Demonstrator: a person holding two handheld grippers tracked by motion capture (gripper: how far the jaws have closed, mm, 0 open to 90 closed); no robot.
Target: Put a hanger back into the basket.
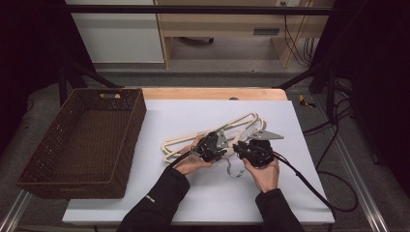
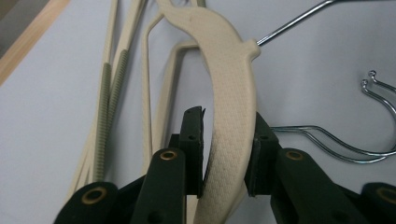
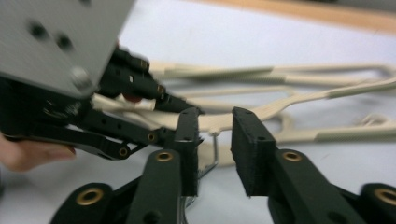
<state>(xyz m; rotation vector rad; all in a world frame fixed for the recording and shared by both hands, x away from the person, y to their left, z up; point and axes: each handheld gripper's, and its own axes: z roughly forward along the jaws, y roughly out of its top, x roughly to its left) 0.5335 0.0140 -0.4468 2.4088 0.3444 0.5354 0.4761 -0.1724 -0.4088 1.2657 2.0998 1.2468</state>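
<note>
Hangers (image 1: 212,137) lie on the table (image 1: 193,193), right of the basket (image 1: 87,140); both grippers sit at the hangers' near side.

left claw (image 1: 216,145) pinched, right claw (image 1: 241,148) parted

Sitting at the left end of the worktop (image 1: 203,198): a dark woven basket (image 1: 58,159), one handle slot showing in its far wall, its near left corner hanging over the edge. Covering the worktop: a pale sheet, leaving a wooden strip (image 1: 212,93) showing along the far edge. Standing beyond on the grey floor (image 1: 227,65): a white cabinet (image 1: 116,36) beside a light wooden desk (image 1: 222,24). Hanging by the desk's right leg and trailing over the floor at right: black cables (image 1: 333,130). Crossing the top: a dark bar (image 1: 203,9).
</note>
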